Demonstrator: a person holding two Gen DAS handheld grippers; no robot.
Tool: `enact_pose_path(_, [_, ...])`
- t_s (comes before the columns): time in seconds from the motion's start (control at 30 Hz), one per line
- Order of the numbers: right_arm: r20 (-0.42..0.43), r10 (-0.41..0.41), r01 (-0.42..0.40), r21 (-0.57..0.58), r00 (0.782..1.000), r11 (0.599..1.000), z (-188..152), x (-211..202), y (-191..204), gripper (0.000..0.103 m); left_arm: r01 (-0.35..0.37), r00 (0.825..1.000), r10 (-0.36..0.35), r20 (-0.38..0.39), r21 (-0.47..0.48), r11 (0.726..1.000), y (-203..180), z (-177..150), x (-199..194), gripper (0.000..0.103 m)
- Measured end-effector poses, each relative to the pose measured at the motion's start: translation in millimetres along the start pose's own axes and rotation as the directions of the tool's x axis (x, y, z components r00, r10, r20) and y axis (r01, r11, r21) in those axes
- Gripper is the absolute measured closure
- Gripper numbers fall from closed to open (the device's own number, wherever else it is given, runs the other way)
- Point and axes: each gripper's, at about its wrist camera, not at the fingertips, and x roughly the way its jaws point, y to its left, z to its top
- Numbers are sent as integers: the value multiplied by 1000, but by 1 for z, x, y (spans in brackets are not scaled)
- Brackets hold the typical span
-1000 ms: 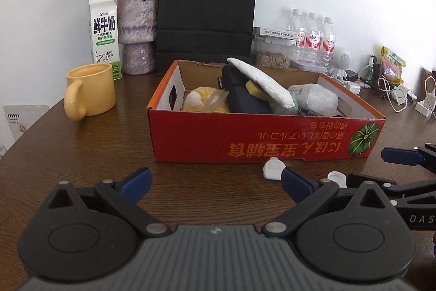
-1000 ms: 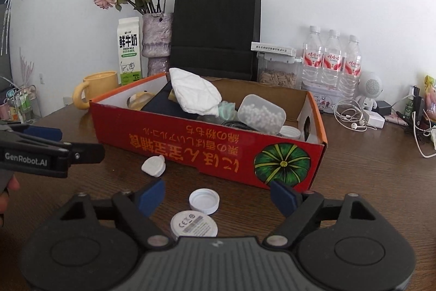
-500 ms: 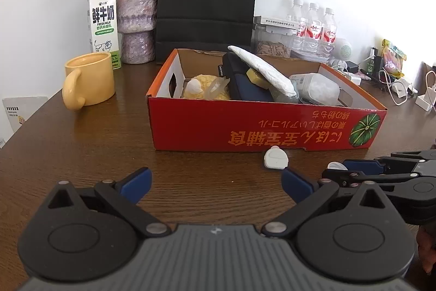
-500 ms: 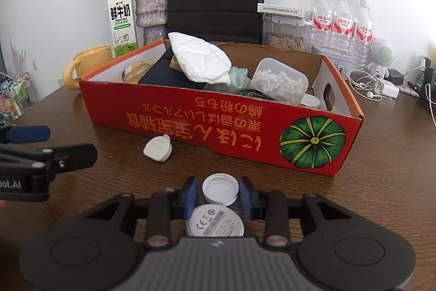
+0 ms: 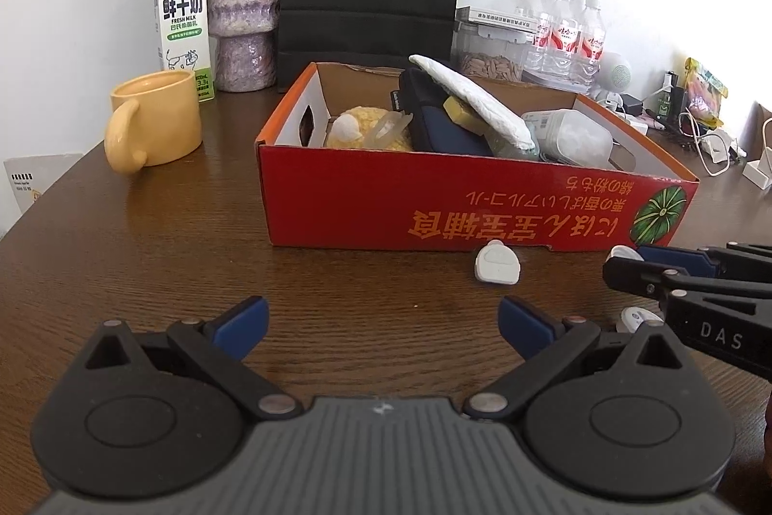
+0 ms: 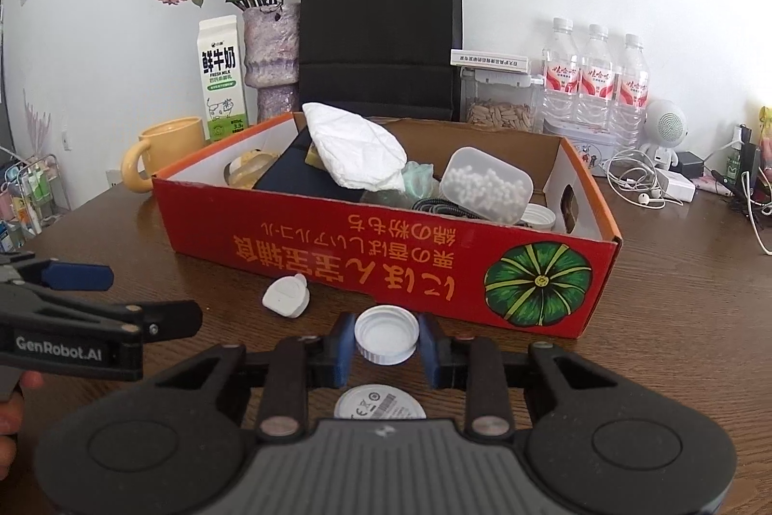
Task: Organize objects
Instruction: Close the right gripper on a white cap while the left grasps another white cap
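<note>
While the right gripper (image 6: pixel 387 346) has its fingers clenched on the white cap (image 6: pixel 386 334) just off the surface (image 6: pixel 675 346), the red box (image 6: pixel 386 254) lies directly ahead and near, left gripper (image 5: pixel 383 324) released, empty, farther left.

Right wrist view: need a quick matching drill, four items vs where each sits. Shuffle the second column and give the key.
Items
1. white cap
2. white plug
3. bead tub
4. yellow mug

Places
A. inside the red box
B. between the jaws of the right gripper
C. on the table, left of the box, near the milk carton
D. on the table just in front of the box

Pairs: 1-B, 2-D, 3-A, 4-C
</note>
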Motion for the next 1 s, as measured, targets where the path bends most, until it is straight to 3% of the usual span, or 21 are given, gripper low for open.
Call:
enact_pose_path(0.33, [56, -38, 36, 48, 998, 998, 0, -14, -30, 76, -4, 1000, 6, -27, 44, 999, -31, 9, 23, 0])
enact_pose_path(0.5, [75, -46, 42, 55, 996, 998, -2, -20, -40, 76, -41, 998, 45, -36, 82, 996, -56, 16, 40, 0])
enact_pose_path(0.87, [94, -38, 34, 51, 995, 998, -4, -26, -45, 76, -72, 996, 76, -49, 70, 995, -70, 23, 56, 0])
enact_pose_path(0.97, [98, -36, 32, 42, 994, 999, -5, -27, -43, 76, -64, 996, 68, -51, 69, 996, -71, 24, 56, 11])
enact_pose_path(1.0, [99, -36, 32, 41, 994, 999, -5, -27, -43, 76, -60, 996, 64, -54, 68, 996, -72, 24, 56, 25])
